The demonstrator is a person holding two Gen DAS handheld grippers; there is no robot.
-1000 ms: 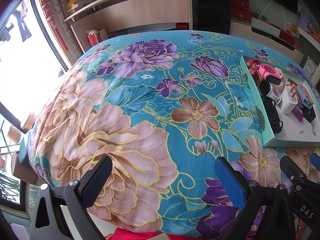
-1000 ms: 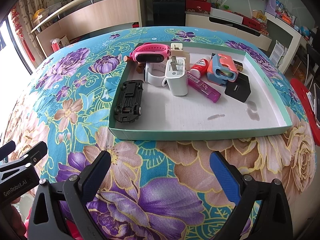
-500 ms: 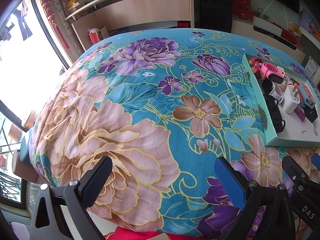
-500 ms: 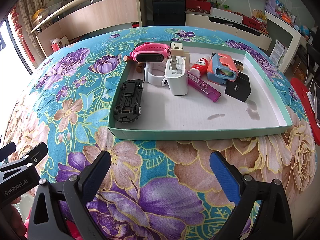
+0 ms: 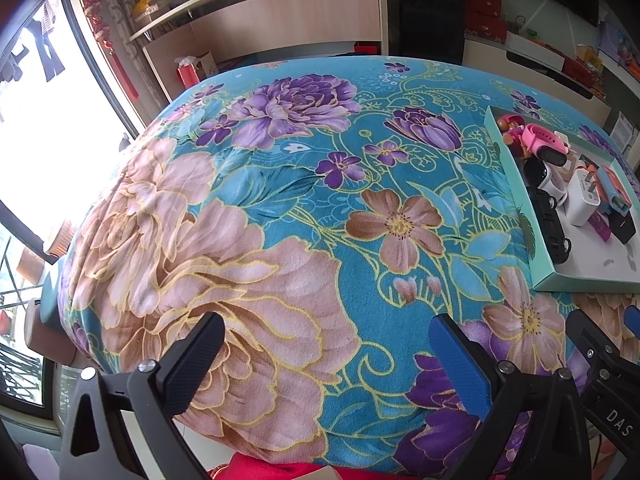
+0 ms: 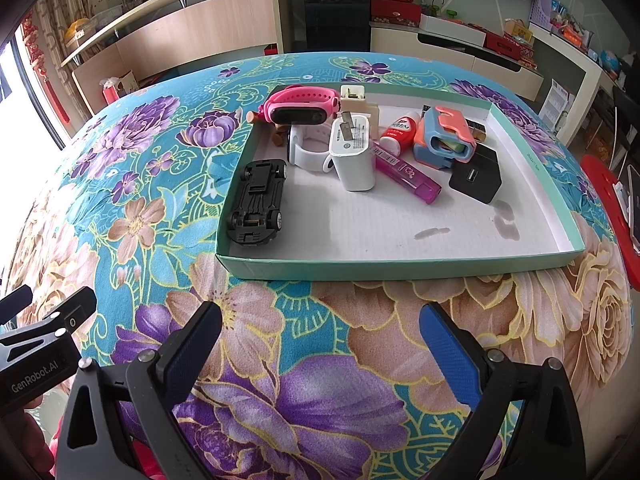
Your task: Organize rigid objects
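- Green tray on floral cloth, at 12 o'clock from right gripper
- Inside, toward far edge: black toy car, pink watch, white charger, purple tube, black adapter
- Right gripper: jaws released, empty
- Left gripper: jaws spread, empty, tray at 2 o'clock

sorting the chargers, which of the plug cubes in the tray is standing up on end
The white charger, upright with its metal prongs on top, beside the white watch band. The black charger lies flat toward the tray's right side.
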